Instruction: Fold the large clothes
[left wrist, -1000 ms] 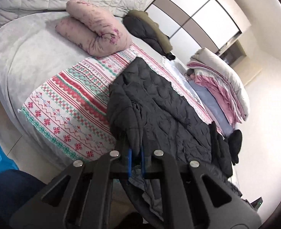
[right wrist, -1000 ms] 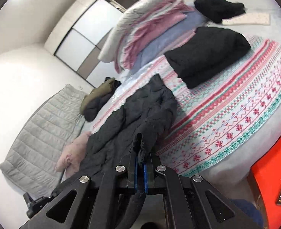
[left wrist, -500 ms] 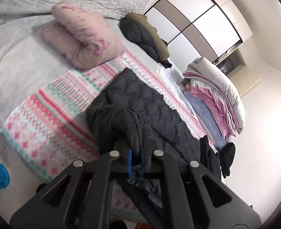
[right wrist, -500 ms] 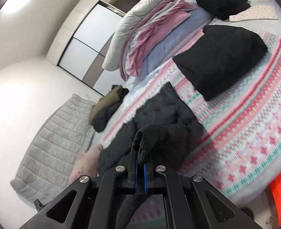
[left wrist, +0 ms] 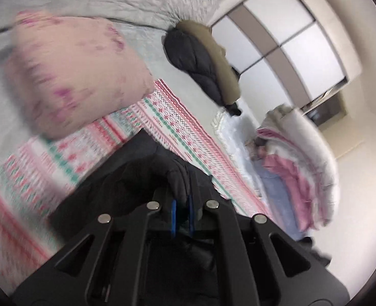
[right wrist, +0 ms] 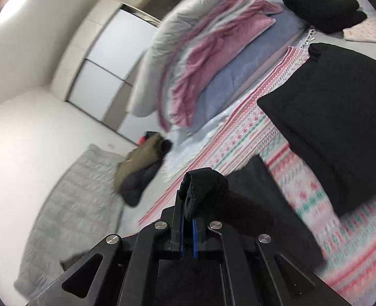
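Observation:
A dark quilted coat point(left wrist: 126, 178) lies on the patterned red, green and white blanket point(left wrist: 172, 117) on the bed. My left gripper point(left wrist: 181, 204) is shut on a bunched fold of the coat, low over the blanket. In the right wrist view my right gripper point(right wrist: 187, 216) is shut on another bunched edge of the same coat point(right wrist: 254, 204), which trails below and to the right over the blanket point(right wrist: 239, 132). The rest of the coat is hidden under the grippers.
A pink pillow point(left wrist: 70, 74) lies at the left. An olive and navy jacket point(left wrist: 208, 61) lies further up the bed, also in the right wrist view point(right wrist: 142, 168). Stacked pink, grey and blue bedding point(right wrist: 208, 58), a folded black garment point(right wrist: 341, 112) and a black bundle point(right wrist: 320, 7) lie right.
Both grippers have carried the coat's end forward up the bed, folding it over itself. The pillow and the bedding stack now look much closer, and less of the coat lies spread ahead.

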{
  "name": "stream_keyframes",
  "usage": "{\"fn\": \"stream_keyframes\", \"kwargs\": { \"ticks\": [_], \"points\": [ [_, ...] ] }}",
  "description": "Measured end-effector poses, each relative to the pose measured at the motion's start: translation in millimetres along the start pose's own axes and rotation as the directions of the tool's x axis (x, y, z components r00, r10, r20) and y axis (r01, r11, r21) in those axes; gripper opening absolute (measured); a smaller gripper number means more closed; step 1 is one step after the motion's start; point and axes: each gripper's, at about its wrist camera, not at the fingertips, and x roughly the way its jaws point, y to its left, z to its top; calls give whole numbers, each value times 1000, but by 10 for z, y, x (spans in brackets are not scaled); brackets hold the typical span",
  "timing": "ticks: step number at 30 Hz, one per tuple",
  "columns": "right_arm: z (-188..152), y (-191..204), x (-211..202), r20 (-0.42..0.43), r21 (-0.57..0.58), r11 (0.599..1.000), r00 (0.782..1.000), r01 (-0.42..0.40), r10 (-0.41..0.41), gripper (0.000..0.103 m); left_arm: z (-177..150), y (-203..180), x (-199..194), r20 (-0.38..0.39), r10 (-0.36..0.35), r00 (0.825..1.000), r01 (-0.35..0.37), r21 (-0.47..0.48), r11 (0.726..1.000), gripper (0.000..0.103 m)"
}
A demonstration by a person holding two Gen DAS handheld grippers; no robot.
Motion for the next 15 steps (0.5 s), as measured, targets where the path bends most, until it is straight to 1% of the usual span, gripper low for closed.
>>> {"fn": "stream_keyframes", "kwargs": {
  "ticks": [1, 2, 3, 4, 5, 6, 7, 8, 9, 10, 11, 12, 14, 15],
  "points": [
    [67, -6, 182, -4, 3, 1000, 1000, 27, -27, 5, 70, -30, 207, -18, 24, 1000, -24, 2, 1000, 11],
    [150, -65, 484, -14, 27, 997, 998, 70, -69, 7, 155, -40, 489, -39, 56, 998, -56, -6, 998, 14],
    [200, -130, 691, -22, 52, 994, 995, 100, -99, 8, 216, -39, 745, -55, 84, 995, -84, 2, 996, 19],
    [244, -212, 902, -28, 78, 988, 991, 136, -134, 9, 258, -15, 1063, -87, 108, 990, -105, 36, 994, 20],
    [271, -326, 1196, -55, 96, 975, 979, 200, -195, 10, 262, 36, 1317, -144, 126, 981, -118, 67, 991, 21],
    [274, -389, 1430, -104, 73, 961, 960, 269, -261, 11, 257, 94, 1457, -194, 141, 971, -128, 81, 988, 21],
    [265, -441, 1632, -164, 31, 944, 933, 328, -319, 12, 234, 175, 1584, -257, 142, 956, -123, 90, 988, 21],
    [252, -488, 1743, -206, 10, 939, 919, 345, -336, 13, 228, 204, 1592, -267, 120, 956, -96, 99, 990, 24],
    [263, -540, 1793, -238, 9, 945, 918, 328, -316, 17, 233, 218, 1541, -256, 101, 961, -71, 122, 990, 32],
    [312, -592, 1764, -243, 23, 954, 927, 298, -284, 20, 248, 225, 1470, -238, 95, 967, -62, 143, 988, 36],
    [363, -634, 1687, -221, 39, 958, 937, 284, -269, 33, 287, 227, 1372, -211, 84, 974, -52, 154, 987, 45],
    [419, -671, 1589, -189, 54, 959, 946, 277, -262, 55, 340, 234, 1285, -193, 69, 979, -39, 151, 988, 53],
    [514, -733, 1375, -90, 64, 955, 955, 290, -284, 76, 453, 263, 1133, -164, 17, 986, 3, 119, 993, 58],
    [542, -744, 1300, -47, 28, 953, 952, 303, -301, 76, 508, 276, 1085, -158, -6, 987, 23, 111, 994, 62]
  ]
}}
